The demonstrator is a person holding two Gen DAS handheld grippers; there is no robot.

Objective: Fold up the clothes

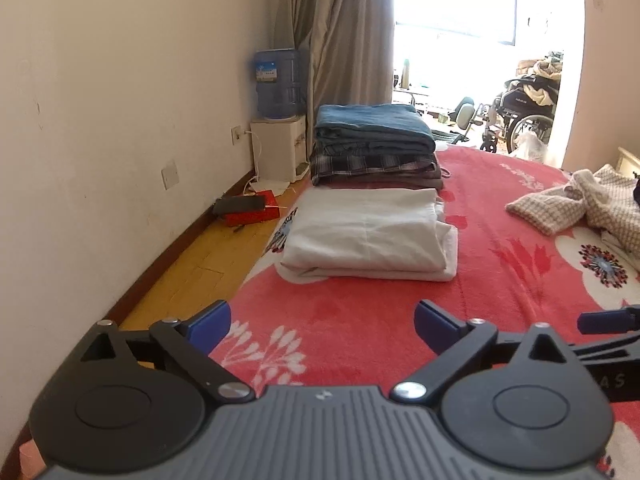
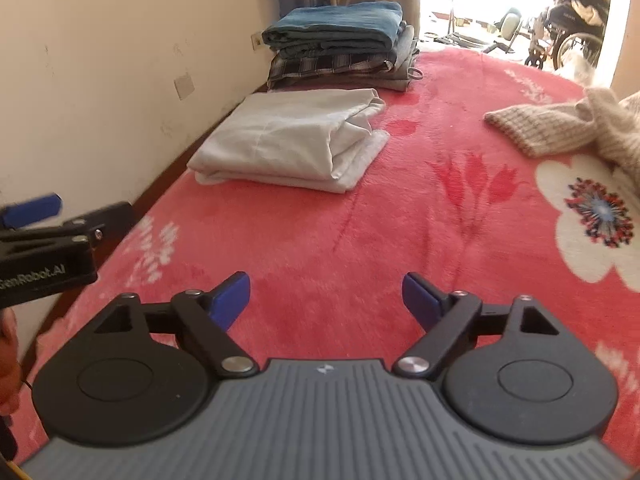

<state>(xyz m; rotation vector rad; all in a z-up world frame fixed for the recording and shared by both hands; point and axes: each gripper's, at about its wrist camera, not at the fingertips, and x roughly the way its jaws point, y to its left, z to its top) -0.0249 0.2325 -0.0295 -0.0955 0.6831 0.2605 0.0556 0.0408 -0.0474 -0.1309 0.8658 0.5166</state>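
Note:
A folded white garment point(image 1: 366, 236) lies flat on the red flowered blanket point(image 1: 360, 320), also in the right wrist view point(image 2: 288, 140). Behind it stands a stack of folded dark clothes point(image 1: 376, 144) point(image 2: 340, 44) with a blue piece on top. An unfolded beige checked garment point(image 1: 576, 204) point(image 2: 560, 124) lies crumpled at the right. My left gripper point(image 1: 322, 324) is open and empty, above the blanket short of the white garment. My right gripper point(image 2: 326, 300) is open and empty beside it; the left gripper shows at the left edge of that view point(image 2: 44, 236).
The bed's left edge runs along a strip of wooden floor point(image 1: 192, 268) by the wall. A water dispenser point(image 1: 280, 120) and a red box point(image 1: 250, 210) stand on the floor. A wheelchair point(image 1: 524, 116) stands past the doorway.

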